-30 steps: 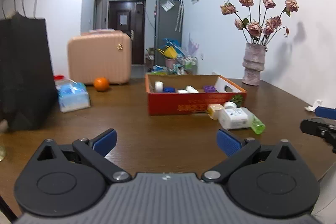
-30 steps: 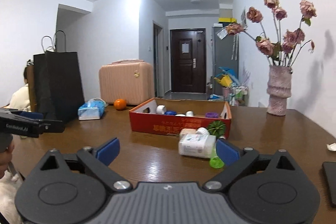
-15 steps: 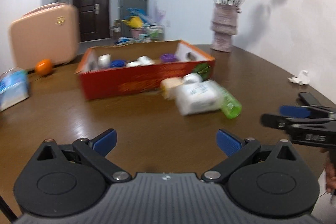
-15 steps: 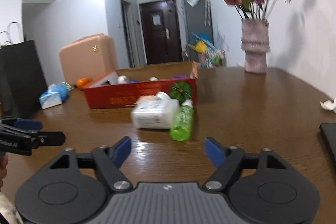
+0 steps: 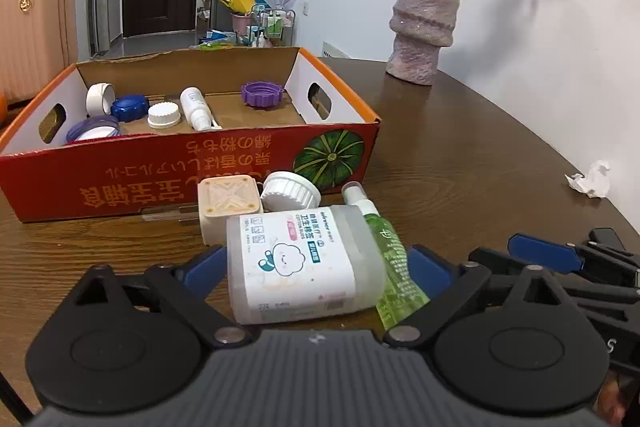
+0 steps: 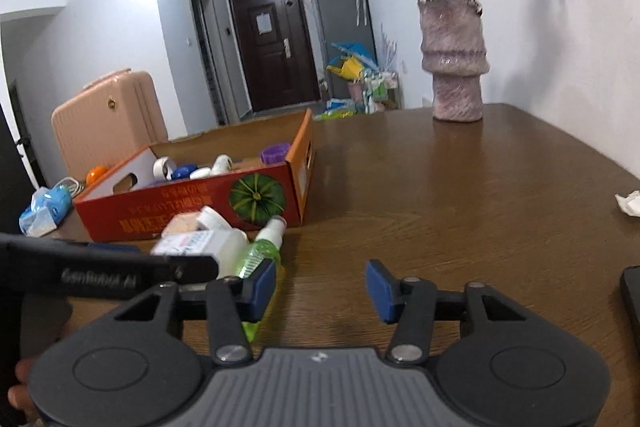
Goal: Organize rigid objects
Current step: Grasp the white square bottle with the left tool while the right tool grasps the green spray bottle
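Note:
A white cotton-bud jar [image 5: 298, 263] lies on its side on the brown table [image 5: 460, 179], next to a green spray bottle [image 5: 390, 259], a cream square box [image 5: 228, 207] and a white cap [image 5: 290, 191]. My left gripper [image 5: 316, 267] is open, its fingers either side of the jar and the green bottle. Behind them stands the red cardboard box [image 5: 168, 171] holding several caps and a small white bottle [image 5: 194, 107]. My right gripper [image 6: 322, 287] is open and empty over bare table, right of the green bottle [image 6: 260, 251]. The box [image 6: 192, 195] also shows there.
A stone vase of dried roses [image 5: 424, 27] stands at the table's back right. Crumpled tissue [image 5: 590, 181] lies near the right edge. A dark phone [image 6: 632, 291] lies at far right. A pink suitcase [image 6: 108, 119], an orange [image 6: 96, 173] and a tissue pack [image 6: 46, 205] are at left.
My left gripper has moved forward and down until the jar and green bottle lie between its open fingers. My right gripper has moved forward beside it and closed partway.

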